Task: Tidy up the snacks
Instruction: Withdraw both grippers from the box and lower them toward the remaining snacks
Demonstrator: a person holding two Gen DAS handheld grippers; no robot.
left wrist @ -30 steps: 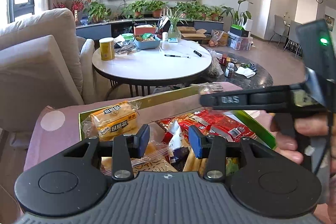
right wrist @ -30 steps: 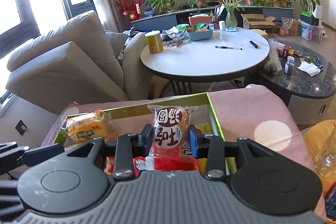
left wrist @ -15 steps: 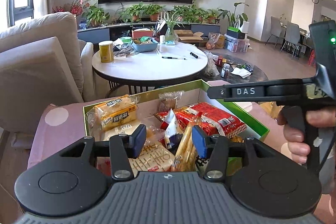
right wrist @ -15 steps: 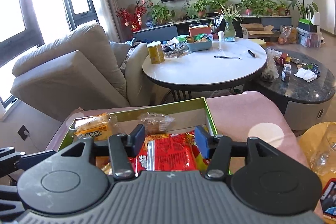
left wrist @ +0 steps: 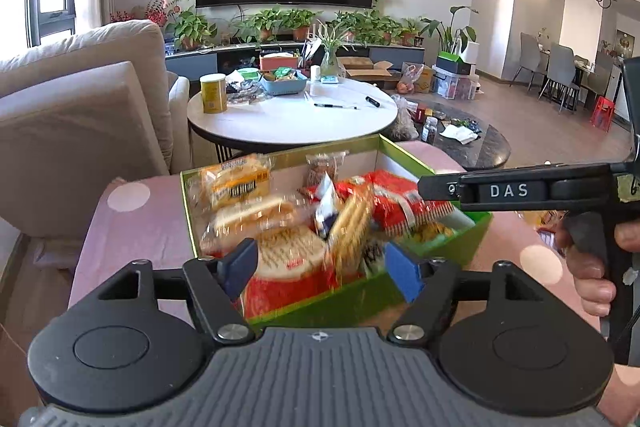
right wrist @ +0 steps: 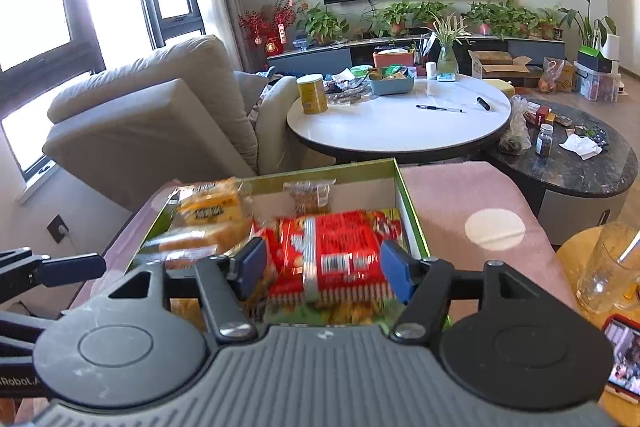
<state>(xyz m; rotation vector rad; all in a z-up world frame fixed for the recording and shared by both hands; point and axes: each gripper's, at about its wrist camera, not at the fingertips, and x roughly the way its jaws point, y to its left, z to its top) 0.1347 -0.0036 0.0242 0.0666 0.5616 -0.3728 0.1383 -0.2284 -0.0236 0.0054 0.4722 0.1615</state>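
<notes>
A green box (left wrist: pixel 460 241) full of snack packets sits on a pink cloth (left wrist: pixel 132 227). It also shows in the right wrist view (right wrist: pixel 412 223). Inside are a yellow bread packet (left wrist: pixel 236 181), red packets (right wrist: pixel 332 247), round crackers (left wrist: pixel 288 253) and a small brown packet (right wrist: pixel 310 193) at the far wall. My left gripper (left wrist: pixel 322 267) is open and empty over the box's near edge. My right gripper (right wrist: pixel 322 267) is open and empty above the red packets; it also shows in the left wrist view (left wrist: pixel 424 187).
A beige sofa (right wrist: pixel 160 115) stands to the left. A round white table (right wrist: pixel 400 123) with a yellow can (right wrist: pixel 312 93) and pens is behind the box. A dark stone table (right wrist: pixel 568 163) is at right. A clear glass (right wrist: pixel 604 271) and a phone (right wrist: pixel 624 355) lie near right.
My right gripper let go of the small brown packet, which now lies at the box's far wall. Both grippers opened wider and pulled back toward the near side.
</notes>
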